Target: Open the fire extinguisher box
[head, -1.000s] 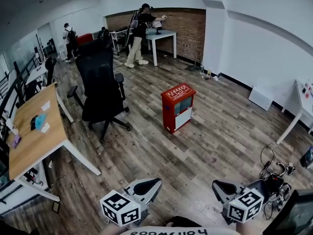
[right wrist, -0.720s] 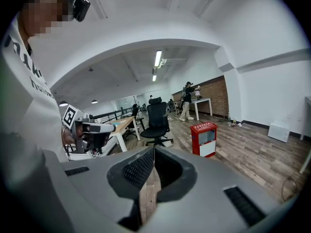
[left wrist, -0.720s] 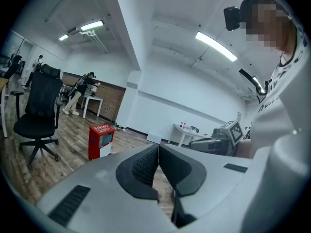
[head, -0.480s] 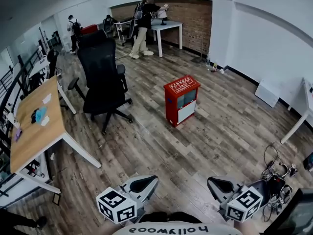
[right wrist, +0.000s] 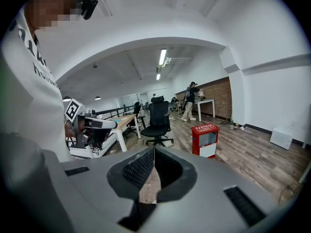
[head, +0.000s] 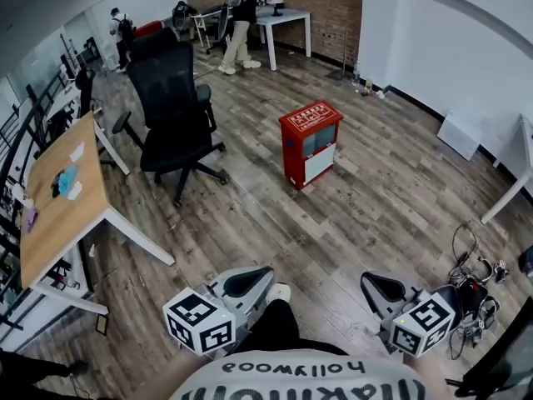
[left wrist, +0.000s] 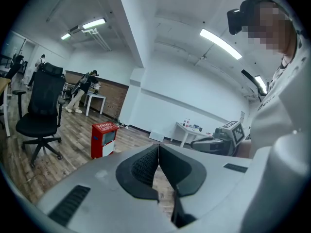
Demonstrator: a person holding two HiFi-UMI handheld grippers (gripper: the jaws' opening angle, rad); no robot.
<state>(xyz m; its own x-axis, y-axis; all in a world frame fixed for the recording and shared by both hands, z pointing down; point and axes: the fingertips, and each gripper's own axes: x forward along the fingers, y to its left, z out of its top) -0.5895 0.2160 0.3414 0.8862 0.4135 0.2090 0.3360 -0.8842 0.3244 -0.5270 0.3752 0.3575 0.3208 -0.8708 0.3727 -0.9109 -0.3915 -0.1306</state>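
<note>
Left gripper (left wrist: 158, 153): jaws pressed together, nothing between them. Right gripper (right wrist: 153, 155): same, pads meeting, empty. From the head view I see both held low and side by side, pointing out across the floor, touching nothing.

Floor (head: 383, 215): grey-brown wood planks, running diagonally. The fire extinguisher box (head: 310, 142) stands upright on it, well ahead of both grippers. Red cabinet, labelled top, front with a glass pane over a white panel; the front looks closed.

Left of the box, near it: a black office chair (head: 171, 107) on castors. Farther left: a wooden desk (head: 58, 215) on white legs with a few small items on top.

Right edge, beside the right gripper: a tangle of cables (head: 473, 283) on the floor.

Back of room: a brick wall (head: 333, 7), a white table (head: 287, 17) in front of it, and a person (head: 241, 11) standing at the table. White wall (head: 450, 48) along the right side.
</note>
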